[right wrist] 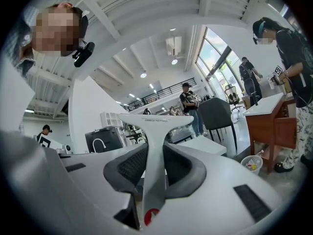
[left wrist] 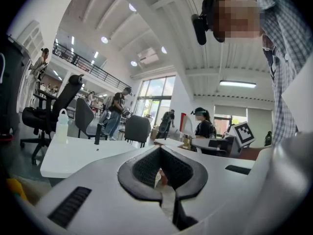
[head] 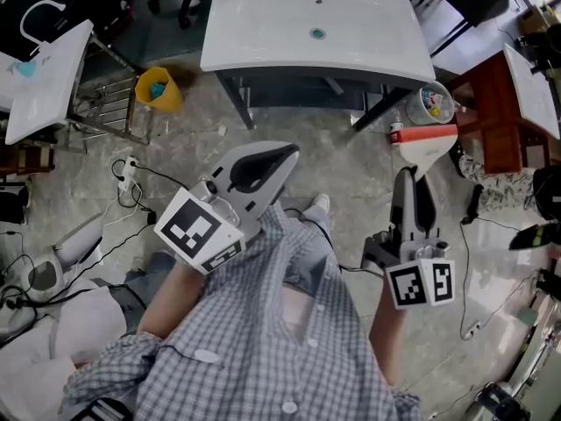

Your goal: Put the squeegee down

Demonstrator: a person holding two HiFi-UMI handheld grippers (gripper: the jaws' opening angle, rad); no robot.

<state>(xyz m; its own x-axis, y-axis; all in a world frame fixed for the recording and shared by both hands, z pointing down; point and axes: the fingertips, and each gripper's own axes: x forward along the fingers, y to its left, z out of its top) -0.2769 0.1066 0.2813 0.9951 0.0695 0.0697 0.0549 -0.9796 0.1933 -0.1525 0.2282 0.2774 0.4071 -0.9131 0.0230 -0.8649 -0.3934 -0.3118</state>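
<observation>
A white squeegee with a red blade edge is held out over the floor, its handle running back between the jaws of my right gripper, which is shut on it. In the right gripper view the squeegee rises from between the black pads, its wide head on top. My left gripper is held out in front of the person's body, shut with nothing in it. In the left gripper view the left gripper shows only a hollow between its pads.
A white sink counter stands ahead, with a yellow bin to its left and a clear bucket at its right leg. A red-brown table is at the right. Cables and a power strip lie on the floor at the left. Other people stand around.
</observation>
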